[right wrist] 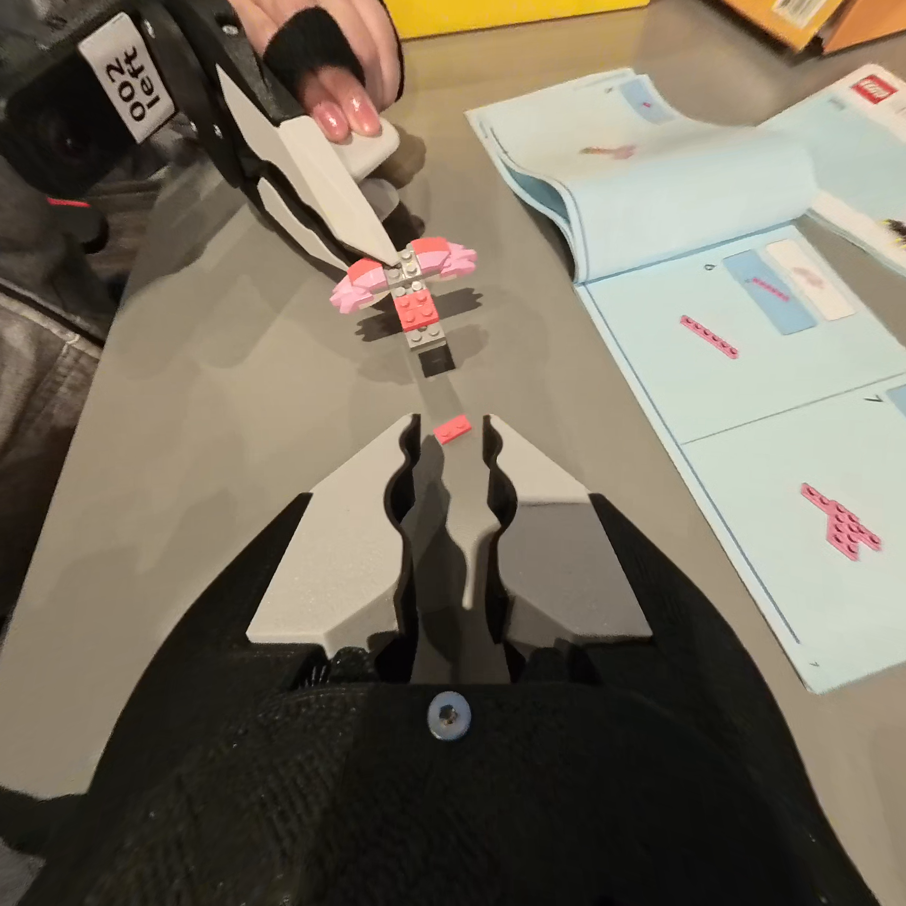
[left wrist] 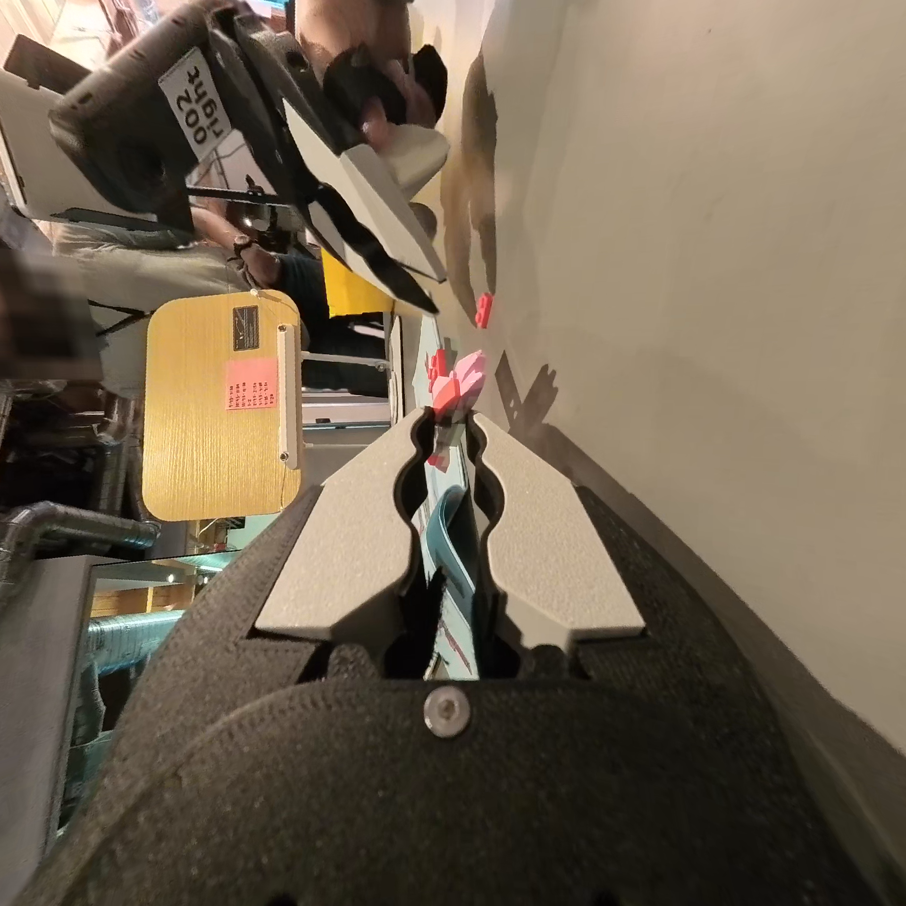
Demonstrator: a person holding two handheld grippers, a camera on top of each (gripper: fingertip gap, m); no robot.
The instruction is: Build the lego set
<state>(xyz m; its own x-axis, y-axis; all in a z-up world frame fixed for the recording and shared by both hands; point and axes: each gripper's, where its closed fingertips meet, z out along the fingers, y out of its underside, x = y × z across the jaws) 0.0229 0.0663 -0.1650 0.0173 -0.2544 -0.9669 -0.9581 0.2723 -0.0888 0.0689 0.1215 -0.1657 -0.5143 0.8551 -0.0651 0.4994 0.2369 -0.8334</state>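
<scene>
Grey tabletop (right wrist: pixel 206 392) carries all items, seen mainly from the right wrist view. At far left, a hand (right wrist: pixel 338 63) with a black finger strap holds the left gripper (right wrist: pixel 387 267); its grey tips come down on the grey studded centre of the lego model (right wrist: pixel 412 294), and the left wrist view shows the model's narrow grey part clamped between those fingers (left wrist: pixel 392 470). That model has pink and coral wing-like pieces to either side, a coral plate behind the grey centre, then a grey plate and a black block at its near end; its far end is lifted, with shadows beneath it on the table. Nearer the camera, a small coral plate (right wrist: pixel 453 428) lies flat on the table, between the tips of the right gripper (right wrist: pixel 451 421), whose jaws stand apart and, as far as can be judged, do not touch it. To the right lies an open light-blue instruction booklet (right wrist: pixel 735 343), pages partly curled, well apart from the model. At top, a yellow box (right wrist: pixel 515 17) stands at the table's far edge.
</scene>
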